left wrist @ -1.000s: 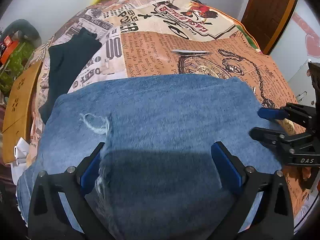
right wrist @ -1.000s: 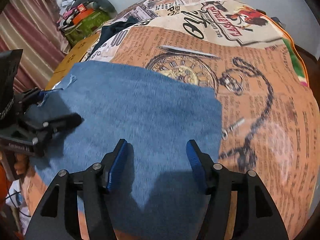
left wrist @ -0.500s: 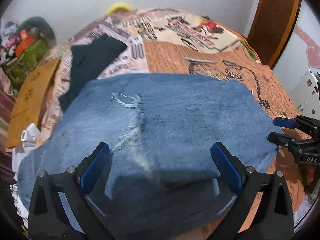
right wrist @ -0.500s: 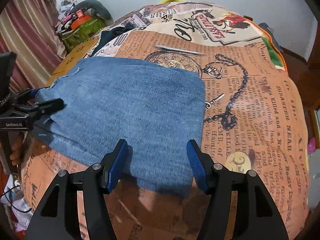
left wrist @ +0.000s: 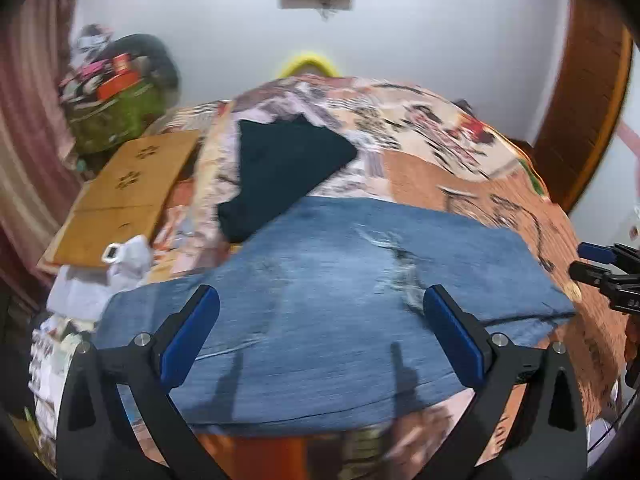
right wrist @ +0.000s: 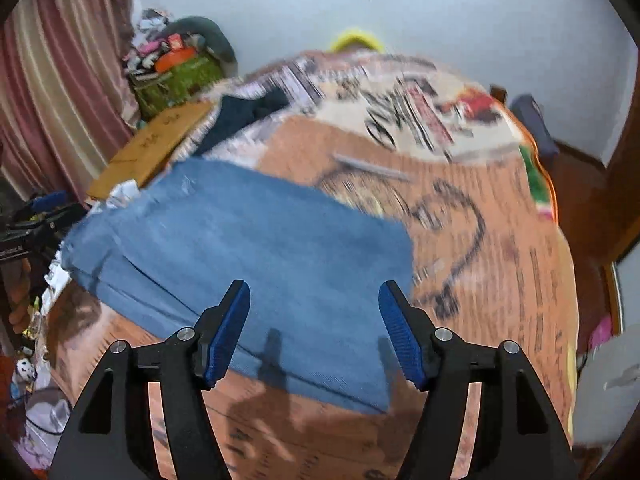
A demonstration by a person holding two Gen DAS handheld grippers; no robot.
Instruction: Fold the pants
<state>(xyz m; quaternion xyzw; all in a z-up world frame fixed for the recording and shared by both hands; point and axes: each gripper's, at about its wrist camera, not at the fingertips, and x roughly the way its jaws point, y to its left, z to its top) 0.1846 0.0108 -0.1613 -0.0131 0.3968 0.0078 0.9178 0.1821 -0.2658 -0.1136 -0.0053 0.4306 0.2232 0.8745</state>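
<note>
Item 1, nearest: my left tongs (left wrist: pixel 320 332), jaws spread wide, holding nothing, raised over the near edge of the jeans without touching them as far as I can tell

Item 2: my right tongs (right wrist: pixel 314 330), jaws likewise wide apart and empty, poised above the near right corner of the jeans; the gap between the blue pads (right wrist: pixel 230 332) shows only denim below

Item 3: jeans (left wrist: pixel 340 292), folded into a flat blue rectangle of at least two layers, lying across the near part of the bed (right wrist: pixel 500 280); a frayed, distressed patch (left wrist: pixel 400 264) shows on the top layer. I judge the fold largely made

Item 4, risks: the lower layer sticks out past the upper along the near edge, so a careless pinch could catch one layer only and drag the stack open; the near edge lies close to the edge of the bed, and a tug toward me could pull the jeans off; a fingertip could snag the frayed threads

Item 5, beyond: dark garment (left wrist: pixel 280 168), just behind the jeans, its near corner touching or under them, I cannot tell which

Item 6, left of the bed: wooden board (left wrist: pixel 124 196), white crumpled things (left wrist: pixel 120 260)

Item 7, farthest: cluttered green bag (right wrist: pixel 176 80), curtain (right wrist: pixel 60 80), wall
</note>
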